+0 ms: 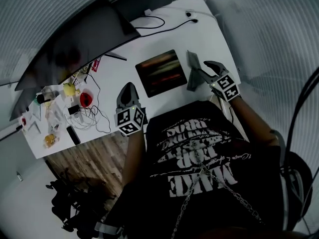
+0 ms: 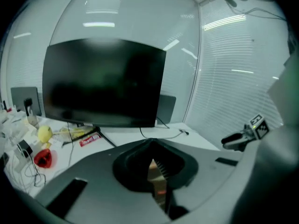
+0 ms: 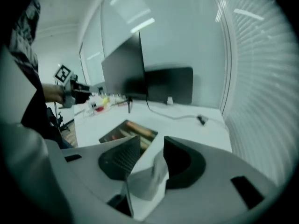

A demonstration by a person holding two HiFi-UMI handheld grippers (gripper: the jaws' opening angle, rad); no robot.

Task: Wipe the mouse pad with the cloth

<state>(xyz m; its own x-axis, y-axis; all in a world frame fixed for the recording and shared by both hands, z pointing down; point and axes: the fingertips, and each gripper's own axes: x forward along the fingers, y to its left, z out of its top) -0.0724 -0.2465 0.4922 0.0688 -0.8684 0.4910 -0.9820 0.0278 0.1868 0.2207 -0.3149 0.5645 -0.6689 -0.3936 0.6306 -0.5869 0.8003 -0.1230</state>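
Observation:
The mouse pad, dark with reddish streaks, lies flat on the white desk in front of me. It also shows in the right gripper view as the mouse pad just beyond the jaws. My right gripper hovers at the pad's right edge, and a grey cloth sticks out of it. In the right gripper view the right gripper is open. The cloth hangs loose in the gap, against the right jaw. My left gripper is left of the pad near the desk's front edge. Seen closer, the left gripper is shut and empty.
A large dark monitor stands at the back left. At the left end of the desk are a yellow object, a red object and tangled white cables. A black cable runs along the back. Window blinds close off the right.

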